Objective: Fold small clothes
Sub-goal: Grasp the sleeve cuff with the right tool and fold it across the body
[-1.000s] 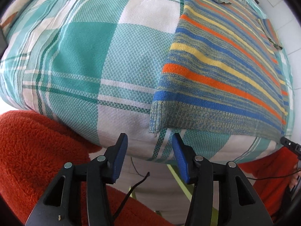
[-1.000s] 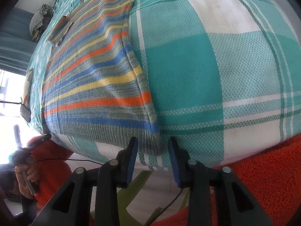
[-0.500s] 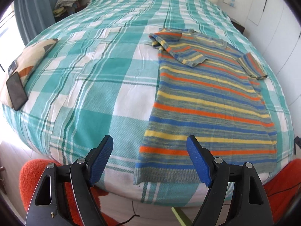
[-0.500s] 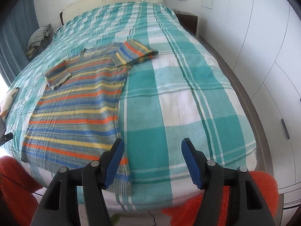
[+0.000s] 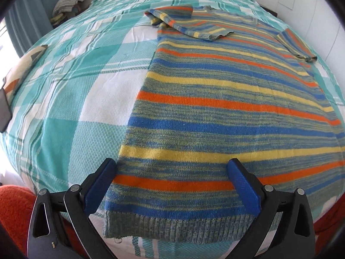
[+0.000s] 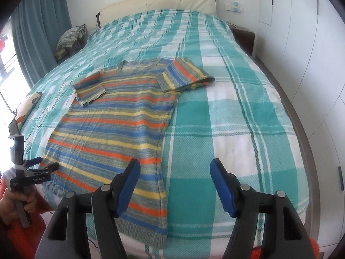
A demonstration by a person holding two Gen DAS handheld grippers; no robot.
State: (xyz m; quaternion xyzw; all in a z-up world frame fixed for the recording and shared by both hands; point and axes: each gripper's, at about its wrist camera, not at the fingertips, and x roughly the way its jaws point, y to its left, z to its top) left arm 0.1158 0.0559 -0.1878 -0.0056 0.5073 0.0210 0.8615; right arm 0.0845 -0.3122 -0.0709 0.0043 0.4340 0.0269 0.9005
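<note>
We see one striped knit sweater (image 6: 120,120) lying flat on one big bed with a teal and white checked cover (image 6: 232,129). The sweater has two short sleeves. One sleeve (image 6: 183,73) is folded in over the chest, and the other sleeve (image 6: 90,90) sticks out to the side. The sweater's bottom hem (image 5: 179,226) lies close to the near edge of the bed.

We hold two grippers. Our left gripper (image 5: 172,183) hangs above the hem end of the sweater. Its jaws are opening wide, and they hold nothing. The sweater lies under them, not between the pads. Our right gripper (image 6: 174,185) hangs over the sweater's side edge, and its jaws are opening too, with nothing in them.

One hand (image 6: 16,202) shows at the left in the right wrist view, holding the other gripper's handle.

There is lots of bare cover beside the sweater on both sides. One phone (image 5: 4,110) lies near the bed's far left edge, and one pile of cloth (image 6: 71,36) sits up by the curtain (image 6: 41,21).
</note>
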